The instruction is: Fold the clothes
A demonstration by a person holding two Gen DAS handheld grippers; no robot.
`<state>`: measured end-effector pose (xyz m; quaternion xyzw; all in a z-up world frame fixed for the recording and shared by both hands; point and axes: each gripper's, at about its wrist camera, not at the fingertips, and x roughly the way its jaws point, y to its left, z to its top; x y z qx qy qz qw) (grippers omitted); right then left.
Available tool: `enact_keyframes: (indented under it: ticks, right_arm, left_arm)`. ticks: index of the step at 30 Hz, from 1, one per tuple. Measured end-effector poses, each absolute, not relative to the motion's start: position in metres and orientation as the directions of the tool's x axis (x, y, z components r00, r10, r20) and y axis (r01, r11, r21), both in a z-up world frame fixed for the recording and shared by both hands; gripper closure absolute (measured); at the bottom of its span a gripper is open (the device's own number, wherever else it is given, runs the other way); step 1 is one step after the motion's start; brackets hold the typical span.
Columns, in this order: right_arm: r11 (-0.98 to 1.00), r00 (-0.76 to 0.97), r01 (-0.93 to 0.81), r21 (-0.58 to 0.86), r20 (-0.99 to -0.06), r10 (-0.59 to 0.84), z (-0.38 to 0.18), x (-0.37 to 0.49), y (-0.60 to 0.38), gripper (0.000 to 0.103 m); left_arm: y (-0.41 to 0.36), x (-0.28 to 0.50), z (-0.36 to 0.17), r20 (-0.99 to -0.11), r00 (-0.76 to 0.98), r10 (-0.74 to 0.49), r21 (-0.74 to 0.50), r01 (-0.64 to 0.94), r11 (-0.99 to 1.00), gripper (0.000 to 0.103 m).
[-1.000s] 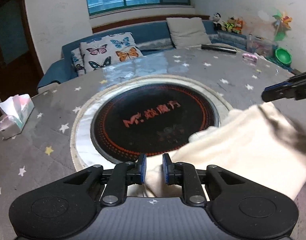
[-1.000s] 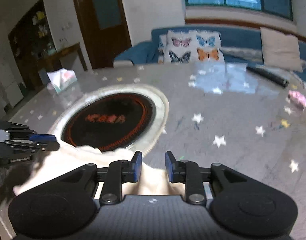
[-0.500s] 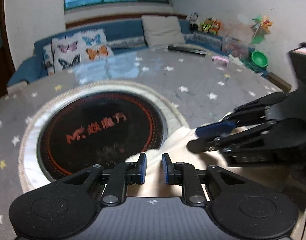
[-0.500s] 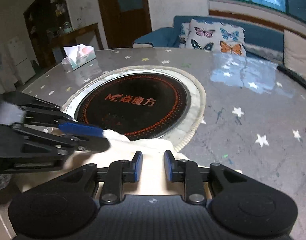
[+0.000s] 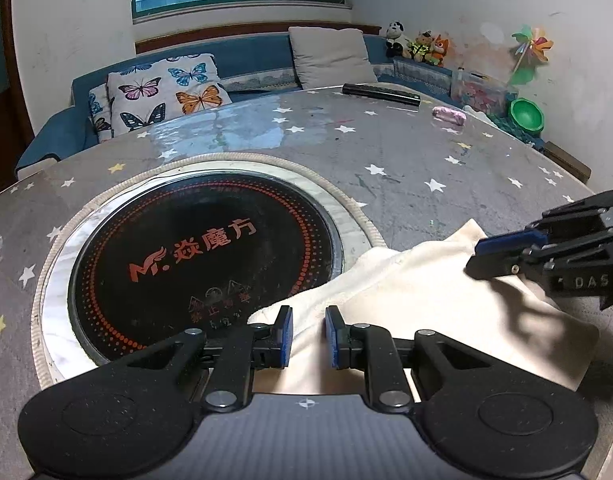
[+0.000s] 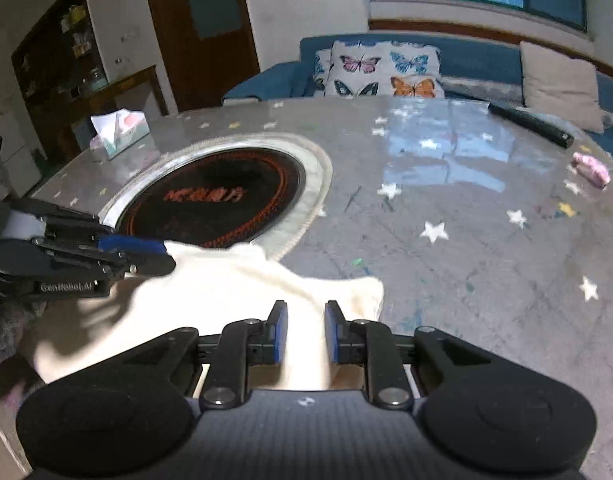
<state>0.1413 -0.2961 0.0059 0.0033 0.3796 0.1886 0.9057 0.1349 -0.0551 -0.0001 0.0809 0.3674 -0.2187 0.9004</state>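
Note:
A cream garment point(image 5: 426, 296) lies on the grey star-patterned table, partly over the rim of the round black cooktop; it also shows in the right wrist view point(image 6: 234, 292). My left gripper point(image 5: 308, 336) has its jaws a small gap apart with a fold of the garment between them. My right gripper point(image 6: 304, 332) stands the same way on the other end of the cloth. The right gripper also shows in the left wrist view point(image 5: 506, 256), over the cloth's far corner. The left gripper also shows in the right wrist view point(image 6: 146, 256), at the cloth's left edge.
The round black cooktop point(image 5: 194, 264) with red lettering sits in the table's middle. A tissue box point(image 6: 118, 134) stands at the far left edge. A black remote point(image 5: 380, 94) and a pink object point(image 5: 449, 115) lie at the far side. A sofa with cushions is behind.
The two grippers swung close together over the cloth, then moved apart again. The garment now lies flatter, spread between them on the table.

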Motion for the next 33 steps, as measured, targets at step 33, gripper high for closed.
enact_keyframes:
  ticks: [33]
  right_arm:
    - [0.801, 0.548, -0.597, 0.044, -0.707, 0.447, 0.018, 0.062, -0.245, 0.081]
  left_arm:
    - [0.008, 0.016, 0.004, -0.649, 0.688, -0.324, -0.081, 0.361, 0.929, 0.073]
